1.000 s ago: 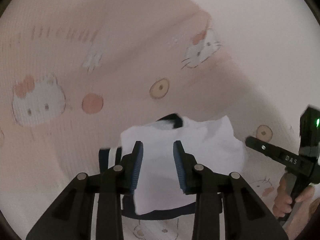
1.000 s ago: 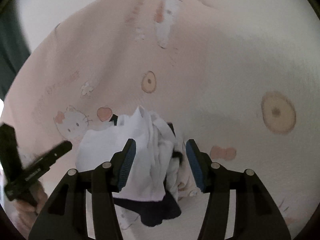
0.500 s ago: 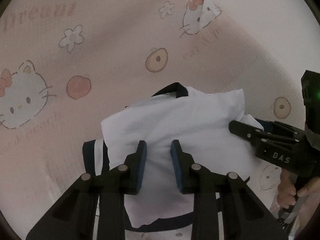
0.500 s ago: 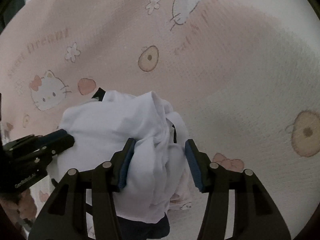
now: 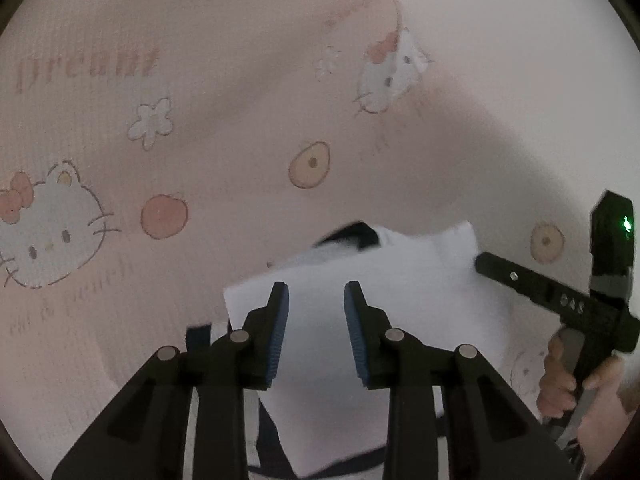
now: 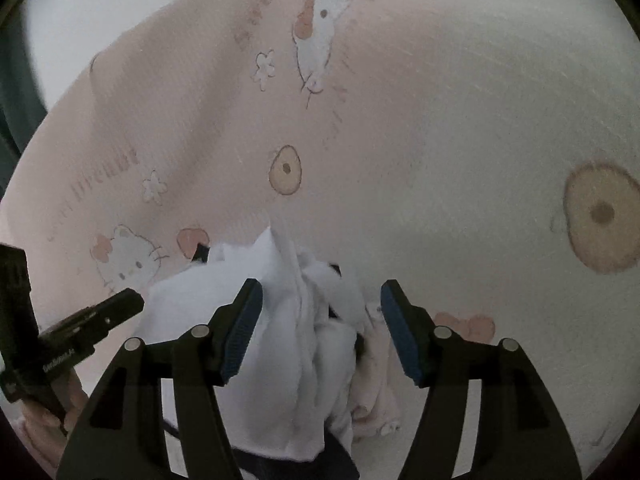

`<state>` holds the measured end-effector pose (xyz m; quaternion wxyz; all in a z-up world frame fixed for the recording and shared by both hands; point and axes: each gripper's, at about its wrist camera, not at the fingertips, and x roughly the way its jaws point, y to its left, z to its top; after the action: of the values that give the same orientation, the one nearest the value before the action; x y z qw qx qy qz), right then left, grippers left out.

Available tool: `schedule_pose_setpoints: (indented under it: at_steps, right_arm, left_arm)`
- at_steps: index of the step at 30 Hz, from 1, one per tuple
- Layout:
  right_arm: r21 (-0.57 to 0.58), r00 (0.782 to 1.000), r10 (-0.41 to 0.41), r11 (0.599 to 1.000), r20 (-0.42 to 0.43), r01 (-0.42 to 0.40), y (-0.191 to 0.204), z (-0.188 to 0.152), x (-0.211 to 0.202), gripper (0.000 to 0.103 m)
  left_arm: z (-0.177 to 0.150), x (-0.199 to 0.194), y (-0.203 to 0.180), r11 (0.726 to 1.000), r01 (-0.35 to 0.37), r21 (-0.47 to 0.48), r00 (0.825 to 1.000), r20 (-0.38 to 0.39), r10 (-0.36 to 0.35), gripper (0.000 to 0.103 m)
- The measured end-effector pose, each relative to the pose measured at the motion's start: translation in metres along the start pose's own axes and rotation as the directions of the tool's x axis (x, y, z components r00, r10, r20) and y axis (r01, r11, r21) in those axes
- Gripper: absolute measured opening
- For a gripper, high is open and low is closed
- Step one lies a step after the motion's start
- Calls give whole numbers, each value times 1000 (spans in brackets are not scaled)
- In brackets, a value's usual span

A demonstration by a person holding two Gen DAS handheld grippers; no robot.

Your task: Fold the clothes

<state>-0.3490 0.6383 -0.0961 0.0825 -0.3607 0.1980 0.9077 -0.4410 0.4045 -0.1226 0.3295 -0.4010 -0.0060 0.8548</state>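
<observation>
A white garment [image 5: 400, 288] with dark navy trim hangs bunched over a pink sheet [image 5: 240, 80] printed with cartoon cats. My left gripper [image 5: 316, 292] has a flat fold of it filling the gap between its blue pads, and the jaws are easing slightly apart. In the right wrist view the crumpled end of the garment [image 6: 280, 320] sits between the jaws of my right gripper [image 6: 322, 286]. These jaws are opening: the left pad touches cloth and the right pad stands clear. Each gripper shows in the other's view, the right gripper [image 5: 552, 300] and the left gripper [image 6: 100, 320].
The pink sheet [image 6: 440, 120] covers the whole surface under both grippers. A hand [image 5: 560, 392] grips the right tool's handle. A small pink bunch of cloth [image 6: 376, 392] lies under the garment. Something dark green [image 6: 16, 80] stands at the far left edge.
The right jaws have spread wider and the right pad has come off the cloth. Both grippers have shifted over the sheet with the garment. The left gripper's gap is about the same.
</observation>
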Motion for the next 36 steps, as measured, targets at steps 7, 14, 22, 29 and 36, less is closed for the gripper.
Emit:
schedule_pose_setpoints:
  at_steps: [7, 14, 22, 29, 36]
  right_arm:
    - [18, 992, -108, 994, -60, 109, -13, -16, 36, 62]
    - [154, 994, -49, 986, -99, 64, -39, -14, 31, 78]
    - [28, 982, -179, 983, -54, 180, 2, 11, -32, 94]
    - [-62, 995, -93, 994, -47, 90, 74, -7, -105, 96]
    - [-194, 995, -61, 980, -84, 44, 208, -45, -132, 102]
  left_arm:
    - [-23, 37, 10, 996, -84, -36, 994, -77, 81, 33]
    - [-9, 29, 24, 995, -26, -98, 994, -108, 15, 33]
    - [25, -63, 41, 989, -37, -146, 999, 11, 39, 63]
    - [26, -164, 52, 979, -177, -96, 983, 21, 180, 65]
    - [16, -260, 84, 934, -322, -153, 942, 48, 333, 70]
